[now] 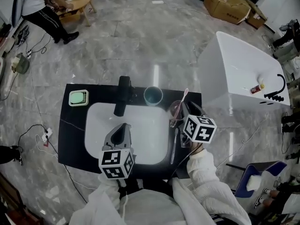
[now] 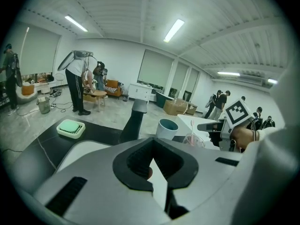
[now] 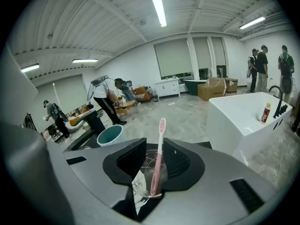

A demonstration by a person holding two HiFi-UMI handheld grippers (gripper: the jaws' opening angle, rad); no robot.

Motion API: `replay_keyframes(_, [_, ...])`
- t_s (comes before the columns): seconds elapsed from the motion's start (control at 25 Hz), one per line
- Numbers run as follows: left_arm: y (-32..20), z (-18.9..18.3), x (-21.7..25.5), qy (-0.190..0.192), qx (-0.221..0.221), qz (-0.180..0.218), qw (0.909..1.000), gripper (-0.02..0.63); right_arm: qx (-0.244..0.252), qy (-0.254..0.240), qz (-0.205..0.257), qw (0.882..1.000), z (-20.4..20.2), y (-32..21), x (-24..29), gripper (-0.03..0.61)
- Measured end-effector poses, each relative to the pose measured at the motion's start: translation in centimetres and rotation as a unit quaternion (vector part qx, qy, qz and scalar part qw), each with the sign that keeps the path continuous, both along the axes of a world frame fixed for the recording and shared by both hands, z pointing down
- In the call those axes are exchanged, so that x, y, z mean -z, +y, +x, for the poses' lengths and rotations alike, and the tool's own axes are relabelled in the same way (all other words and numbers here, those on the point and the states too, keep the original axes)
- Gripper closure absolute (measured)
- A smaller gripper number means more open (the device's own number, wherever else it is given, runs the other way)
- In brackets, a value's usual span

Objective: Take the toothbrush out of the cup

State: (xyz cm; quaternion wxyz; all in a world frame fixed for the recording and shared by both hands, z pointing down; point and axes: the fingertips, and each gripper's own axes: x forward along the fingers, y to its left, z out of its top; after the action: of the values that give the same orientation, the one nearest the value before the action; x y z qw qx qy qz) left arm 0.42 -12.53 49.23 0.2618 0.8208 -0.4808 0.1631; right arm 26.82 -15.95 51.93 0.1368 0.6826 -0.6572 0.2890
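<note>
A pink toothbrush stands head up, leaning, in a clear glass cup on the black counter, right of the white sink. My right gripper is at the cup's right side. In the right gripper view its jaws stand open on either side of the toothbrush, with a gap on both sides, and the glass cup shows low between them. My left gripper hangs shut over the sink basin, holding nothing. From the left gripper view the glass cup sits far right.
A teal cup stands behind the sink beside the black faucet. A green soap dish lies at the counter's back left. A white bathtub is off to the right. People stand farther away in the room.
</note>
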Motion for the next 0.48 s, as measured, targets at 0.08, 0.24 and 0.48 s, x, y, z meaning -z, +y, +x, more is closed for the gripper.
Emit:
replay_keyframes(0.08, [0.0, 0.2, -0.4, 0.0, -0.001, -0.006, 1.0, 0.615, 0.005, 0.0, -0.006, 1.0, 0.1, -0.5, -0.4, 0.485])
replay_keyframes(0.24, [0.1, 0.9, -1.2, 0.001, -0.005, -0.017, 0.9998, 0.615, 0.011, 0.003, -0.02, 1.0, 0.5, -1.3, -1.3, 0.485])
replay_keyframes(0.48, [0.0, 1.9, -2.1, 0.004, -0.012, -0.027, 0.9995, 0.615, 0.016, 0.009, -0.039, 0.999, 0.7, -2.0, -2.6, 0.485])
